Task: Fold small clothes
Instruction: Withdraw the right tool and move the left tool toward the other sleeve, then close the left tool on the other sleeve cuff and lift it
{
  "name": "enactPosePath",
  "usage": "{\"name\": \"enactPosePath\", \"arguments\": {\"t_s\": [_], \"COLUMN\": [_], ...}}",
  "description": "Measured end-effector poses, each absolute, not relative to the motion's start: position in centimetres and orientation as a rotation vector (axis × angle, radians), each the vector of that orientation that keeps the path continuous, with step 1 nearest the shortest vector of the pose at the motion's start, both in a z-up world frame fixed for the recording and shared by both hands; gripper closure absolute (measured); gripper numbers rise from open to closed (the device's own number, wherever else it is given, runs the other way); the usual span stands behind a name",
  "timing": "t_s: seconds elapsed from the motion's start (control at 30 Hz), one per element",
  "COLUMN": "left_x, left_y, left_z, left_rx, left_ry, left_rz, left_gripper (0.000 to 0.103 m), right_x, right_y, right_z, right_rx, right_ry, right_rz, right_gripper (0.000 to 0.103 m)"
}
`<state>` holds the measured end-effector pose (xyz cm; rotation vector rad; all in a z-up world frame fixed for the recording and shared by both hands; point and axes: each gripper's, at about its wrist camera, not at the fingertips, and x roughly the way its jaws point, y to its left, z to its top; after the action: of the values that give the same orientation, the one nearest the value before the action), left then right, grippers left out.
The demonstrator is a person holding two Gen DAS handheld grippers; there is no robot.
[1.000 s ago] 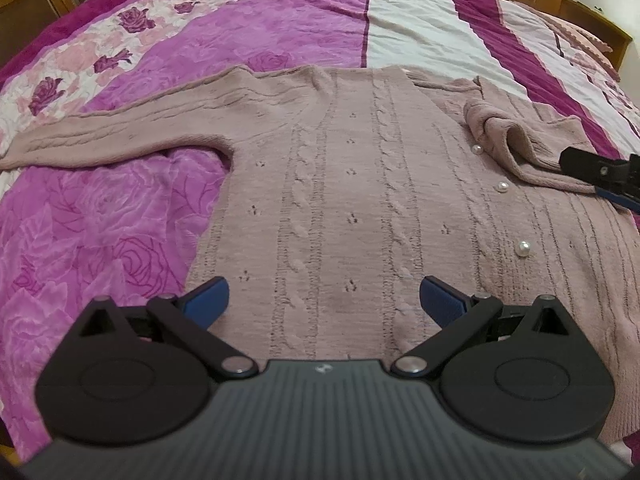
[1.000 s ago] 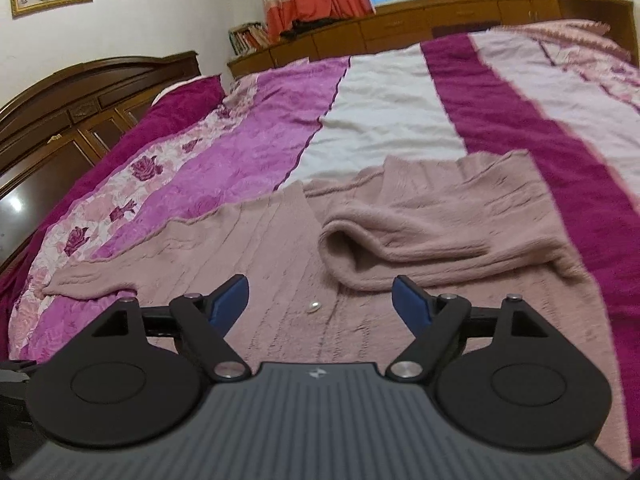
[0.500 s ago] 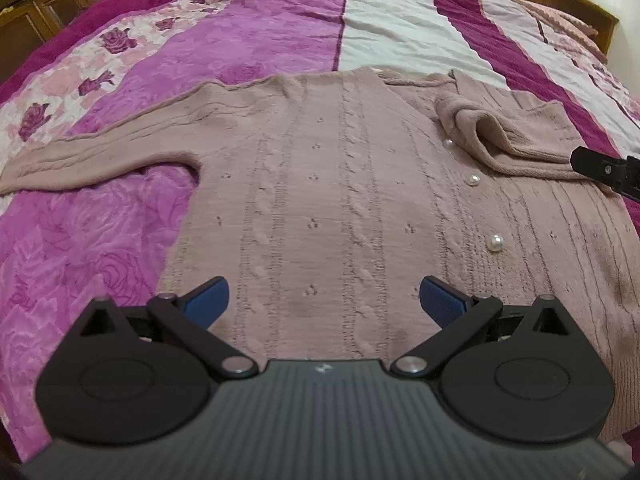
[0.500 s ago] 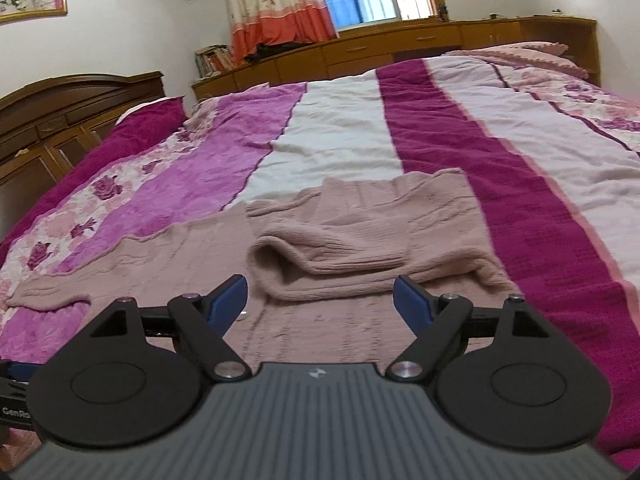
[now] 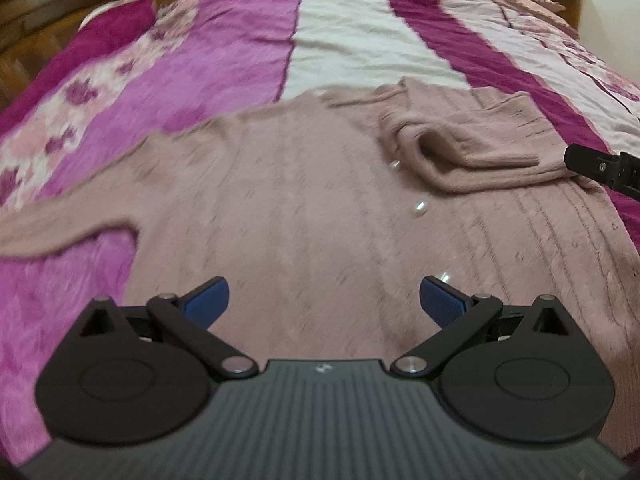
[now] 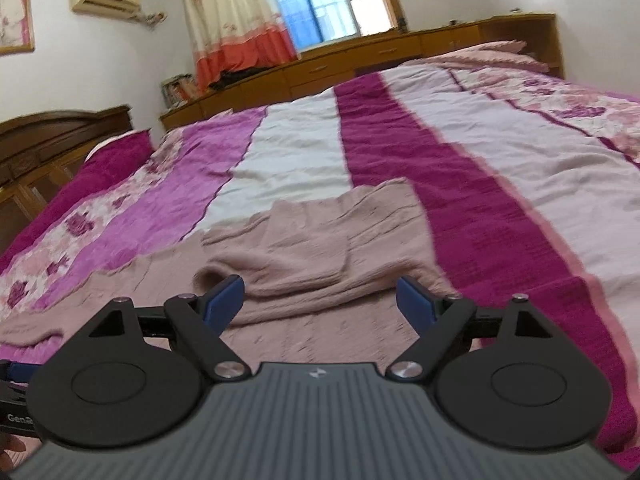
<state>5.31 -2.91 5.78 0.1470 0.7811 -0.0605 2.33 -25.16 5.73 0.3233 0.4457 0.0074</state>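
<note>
A dusty-pink knitted cardigan [image 5: 320, 200] with pearl buttons [image 5: 420, 210] lies flat on the bed. Its right sleeve [image 5: 472, 148] is folded across the chest, while the left sleeve [image 5: 60, 224] stretches out to the left. My left gripper [image 5: 322, 292] hovers open over the lower body of the cardigan, holding nothing. In the right wrist view my right gripper [image 6: 320, 286] is just short of the folded sleeve [image 6: 304, 256]. Its jaws are opening and grip nothing. The left wrist view shows the right gripper's [image 5: 600, 168] black tip at the right edge, beside the sleeve.
A striped pink, magenta and white bedspread [image 6: 460, 152] covers the wide bed. A dark wooden headboard [image 6: 48, 136] stands at the left, and low wooden cabinets [image 6: 360, 64] line the far side under a curtained window. A pillow [image 6: 500, 52] lies at the far right.
The left wrist view has slid right and forward over the cardigan and is now blurred. The right wrist view has tipped up, and the folded sleeve sits closer to the right fingers.
</note>
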Motion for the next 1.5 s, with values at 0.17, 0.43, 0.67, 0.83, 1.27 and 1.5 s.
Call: {"name": "enactPosePath", "arguments": {"t_s": [0.17,0.43,0.67,0.83,1.27,1.5], "left_x": [7.6,10.2,12.0,13.1,14.9,14.9], "left_y": [-5.6,-10.2,-13.5,-15.1,-17.8,-17.2], "left_z": [5.8,5.5,4.9,4.4,3.0,3.4], "left_rx": [0.174,0.235,0.308,0.348,0.466,0.402], "left_ry": [0.757,0.688,0.638,0.624,0.625,0.627], "left_rz": [-0.115,-0.199,-0.281,-0.329,-0.366,-0.404], "left_gripper": [0.000,0.005,0.036,0.041,0.041,0.093], "right_x": [3.1,3.6,3.7,3.8,3.8,3.8], "right_y": [-26.8,-28.7,-29.5,-29.8,-29.9,-30.1], "right_z": [5.6,4.4,2.7,1.9,1.3,1.0], "right_rx": [0.355,0.395,0.437,0.447,0.451,0.457], "right_ry": [0.432,0.464,0.485,0.501,0.498,0.498], "right_rz": [-0.042,-0.117,-0.150,-0.147,-0.158,-0.161], "right_gripper": [0.015,0.015,0.014,0.014,0.014,0.014]}}
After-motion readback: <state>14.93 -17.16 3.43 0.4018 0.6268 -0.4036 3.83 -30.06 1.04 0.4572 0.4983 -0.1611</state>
